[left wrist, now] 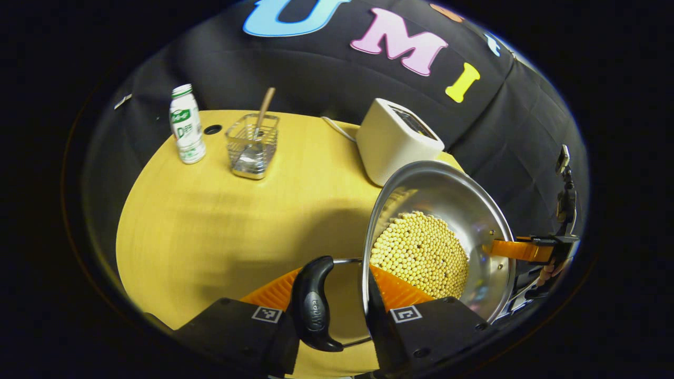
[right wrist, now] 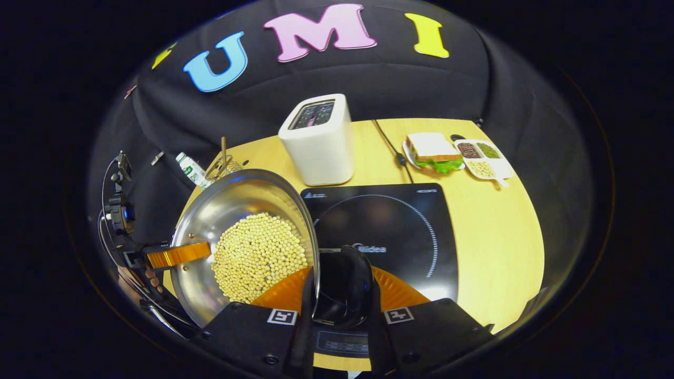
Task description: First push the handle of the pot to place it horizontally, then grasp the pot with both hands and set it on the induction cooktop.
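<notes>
A steel pot [left wrist: 474,210] half full of pale yellow beans [left wrist: 421,252] hangs between my two grippers above the wooden table [left wrist: 210,221]. My left gripper [left wrist: 337,287] is shut on the pot's black side handle [left wrist: 313,305] and the rim beside it. On the opposite side, my right gripper [right wrist: 342,287] is shut on the other black handle [right wrist: 345,284] and rim. The pot [right wrist: 231,210] sits just left of the black induction cooktop [right wrist: 389,221], overlapping its left edge. Across the pot, each view shows the other gripper: the right one [left wrist: 521,248], the left one [right wrist: 176,255].
A white toaster [right wrist: 318,139] stands behind the cooktop, its cable [right wrist: 389,142] trailing beside it. At the back right are a sandwich on a plate [right wrist: 433,150] and a divided dish of grains [right wrist: 482,158]. A bottle [left wrist: 186,126] and a wire basket [left wrist: 253,147] holding a spoon stand at the far left.
</notes>
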Demonstrator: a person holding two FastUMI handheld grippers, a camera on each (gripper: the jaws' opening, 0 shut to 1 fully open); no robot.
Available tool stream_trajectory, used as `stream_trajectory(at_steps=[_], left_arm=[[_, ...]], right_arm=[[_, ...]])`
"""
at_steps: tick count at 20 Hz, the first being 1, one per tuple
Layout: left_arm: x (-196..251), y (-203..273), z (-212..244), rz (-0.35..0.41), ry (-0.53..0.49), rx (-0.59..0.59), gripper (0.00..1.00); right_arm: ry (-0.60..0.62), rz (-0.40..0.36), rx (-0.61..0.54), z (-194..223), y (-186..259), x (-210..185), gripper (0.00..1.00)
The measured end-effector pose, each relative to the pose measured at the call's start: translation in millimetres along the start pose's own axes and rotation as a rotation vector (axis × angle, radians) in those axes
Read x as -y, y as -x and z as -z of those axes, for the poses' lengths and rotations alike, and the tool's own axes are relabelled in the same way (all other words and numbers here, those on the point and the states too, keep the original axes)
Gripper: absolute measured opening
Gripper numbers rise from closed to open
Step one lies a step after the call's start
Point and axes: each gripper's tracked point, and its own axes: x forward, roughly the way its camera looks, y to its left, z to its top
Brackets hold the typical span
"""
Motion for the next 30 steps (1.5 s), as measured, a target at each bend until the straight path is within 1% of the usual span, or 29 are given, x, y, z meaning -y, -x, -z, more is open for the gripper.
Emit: stream_trajectory(at_steps=[1, 4, 9, 10, 12, 13, 14, 17, 18, 19, 21, 22, 23, 24, 25, 26, 27, 29, 30], left_arm=[[12.0, -4.8, -2.2, 0.004, -0.007, -0.004, 0.58], [42.7, -20.5, -6.2, 0.01, -0.019, -0.016, 0.6], [82.5, -45.1, -8.0, 0.009, -0.01, -0.037, 0.6], [89.6, -49.6, -7.4, 0.01, -0.009, -0.043, 0.58], [101.7, -61.0, -8.6, 0.008, -0.012, -0.05, 0.6], [107.4, -67.4, -9.7, 0.008, -0.012, -0.052, 0.6], [110.7, -71.5, -9.7, 0.007, -0.009, -0.055, 0.6], [118.9, -87.6, -11.7, 0.007, -0.004, -0.061, 0.6], [120.1, -90.5, -12.8, 0.006, 0.0, -0.066, 0.58], [120.5, -94.8, -11.3, 0.004, 0.001, -0.067, 0.6], [118.4, -101.5, -13.8, -0.004, -0.001, -0.066, 0.6], [116.7, -103.4, -13.0, -0.007, 0.001, -0.068, 0.6], [115.4, -105.3, -10.8, -0.009, 0.007, -0.074, 0.6], [115.5, -105.5, -9.8, -0.009, 0.015, -0.08, 0.6], [114.3, -104.1, -16.2, -0.012, 0.002, -0.055, 0.6], [113.6, -104.2, -12.9, -0.009, -0.005, -0.065, 0.61], [114.3, -105.3, -13.4, -0.006, 0.002, -0.064, 0.6], [114.2, -106.3, -14.2, -0.005, 0.005, -0.062, 0.6], [113.7, -106.0, -14.0, -0.005, 0.007, -0.061, 0.6]], right_arm=[[-0.008, 0.006, 0.001, -3.0, 1.3, 10.6, 0.45], [-0.028, 0.012, -0.001, -10.0, 3.5, 42.0, 0.45], [-0.037, 0.021, -0.011, -20.5, 1.6, 89.4, 0.45], [-0.038, 0.022, -0.015, -21.3, -0.2, 97.4, 0.45], [-0.045, 0.025, -0.025, -24.3, -3.3, 112.6, 0.45], [-0.05, 0.025, -0.029, -25.0, -4.9, 119.5, 0.4], [-0.054, 0.026, -0.031, -26.2, -4.5, 124.4, 0.45], [-0.062, 0.029, -0.046, -29.3, -12.3, 138.6, 0.45], [-0.066, 0.03, -0.054, -29.1, -18.7, 142.7, 0.4], [-0.068, 0.029, -0.059, -29.4, -22.6, 143.0, 0.45], [-0.066, 0.023, -0.065, -30.1, -29.2, 144.1, 0.45], [-0.065, 0.02, -0.071, -30.0, -33.7, 144.1, 0.49], [-0.066, 0.019, -0.079, -27.9, -36.4, 145.0, 0.45], [-0.065, 0.015, -0.092, -25.0, -39.4, 145.7, 0.45], [-0.08, 0.009, -0.083, -28.1, -40.8, 145.3, 0.45], [-0.085, 0.006, -0.086, -25.2, -43.7, 144.8, 0.45], [-0.085, 0.005, -0.083, -26.1, -41.2, 145.4, 0.46], [-0.085, 0.002, -0.082, -27.1, -38.5, 146.0, 0.46], [-0.086, 0.001, -0.08, -28.3, -38.4, 146.0, 0.48]])
